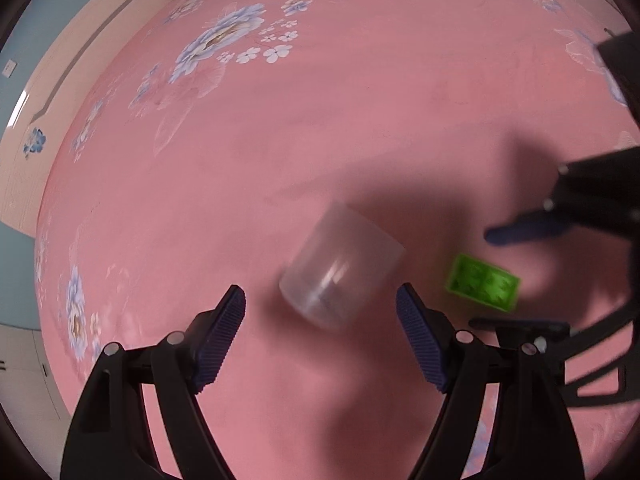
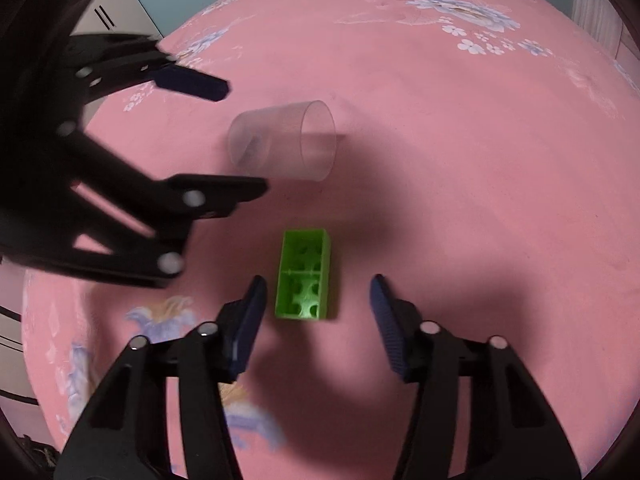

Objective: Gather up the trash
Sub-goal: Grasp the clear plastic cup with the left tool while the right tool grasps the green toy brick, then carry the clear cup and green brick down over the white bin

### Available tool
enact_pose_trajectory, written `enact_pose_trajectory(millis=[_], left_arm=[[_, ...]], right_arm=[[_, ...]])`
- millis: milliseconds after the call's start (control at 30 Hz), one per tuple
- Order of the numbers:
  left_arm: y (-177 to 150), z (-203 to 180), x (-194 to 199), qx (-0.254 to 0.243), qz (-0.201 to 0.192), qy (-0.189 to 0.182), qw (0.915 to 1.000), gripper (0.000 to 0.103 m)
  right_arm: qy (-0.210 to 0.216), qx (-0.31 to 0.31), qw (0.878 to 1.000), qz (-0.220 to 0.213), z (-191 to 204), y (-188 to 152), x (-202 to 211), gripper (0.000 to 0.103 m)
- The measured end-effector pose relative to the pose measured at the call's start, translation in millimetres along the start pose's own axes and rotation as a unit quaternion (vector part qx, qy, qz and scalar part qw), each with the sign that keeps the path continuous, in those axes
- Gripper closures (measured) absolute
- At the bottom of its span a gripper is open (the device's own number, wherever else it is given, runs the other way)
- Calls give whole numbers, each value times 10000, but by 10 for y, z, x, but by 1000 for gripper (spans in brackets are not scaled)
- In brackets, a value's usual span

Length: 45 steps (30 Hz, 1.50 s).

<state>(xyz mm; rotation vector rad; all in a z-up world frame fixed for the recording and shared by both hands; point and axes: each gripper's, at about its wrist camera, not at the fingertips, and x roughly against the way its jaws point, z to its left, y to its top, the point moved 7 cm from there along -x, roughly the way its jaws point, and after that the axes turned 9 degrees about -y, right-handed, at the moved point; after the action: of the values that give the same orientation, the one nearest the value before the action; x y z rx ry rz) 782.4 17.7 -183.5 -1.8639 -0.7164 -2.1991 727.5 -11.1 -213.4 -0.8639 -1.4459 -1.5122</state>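
Pink bed: our left fingers point down, spread around the cup; right fingers released, flanking the brick.

A pink bedsheet printed with pale blue and white flowers covers the bed and fills most of both views. Beyond its edge stands a light wooden headboard against a blue-grey wall. A white cabinet with dark handles stands beside the bed. Soft shadows fall across the sheet.
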Motion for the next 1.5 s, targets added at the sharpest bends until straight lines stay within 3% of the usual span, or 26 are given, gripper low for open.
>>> enact_pose_trajectory(millis=[100, 167, 300, 433, 600, 767, 900, 1067, 1333, 1500], left_arm=[[72, 16, -95, -20, -115, -70, 9999, 24], [70, 17, -170, 109, -76, -197, 9997, 44], [5, -29, -199, 256, -79, -194, 9995, 50], [-66, -70, -102, 768, -164, -334, 9963, 50], [-112, -210, 72, 935, -176, 9, 9955, 51], [-124, -399, 448, 1500, -333, 178, 9880, 51], [-118, -686, 759, 1619, -526, 393, 9846, 51], [-147, -1029, 1022, 2111, -834, 575, 9722, 51], [-179, -1497, 867, 2451, -1094, 932, 9588, 51], [-238, -1751, 789, 2416, -1171, 1169, 9562, 51]], right_arm=[[32, 34, 9999, -149, 11, 39, -38, 70], [64, 58, 9998, -157, 7, 42, -60, 80], [240, 72, 9996, -118, -3, 6, -26, 80], [263, 290, 9992, -78, -5, -46, 94, 80], [130, 666, 9975, -173, -53, -74, 335, 80], [-6, 992, 9948, -246, -199, -128, 668, 80], [-169, 1314, 9906, -326, -353, -214, 938, 80], [-386, 1714, 9831, -513, -563, -325, 1179, 80], [-553, 1942, 9758, -843, -938, -721, 1274, 80], [-741, 2006, 9711, -1057, -1079, -954, 1333, 80]])
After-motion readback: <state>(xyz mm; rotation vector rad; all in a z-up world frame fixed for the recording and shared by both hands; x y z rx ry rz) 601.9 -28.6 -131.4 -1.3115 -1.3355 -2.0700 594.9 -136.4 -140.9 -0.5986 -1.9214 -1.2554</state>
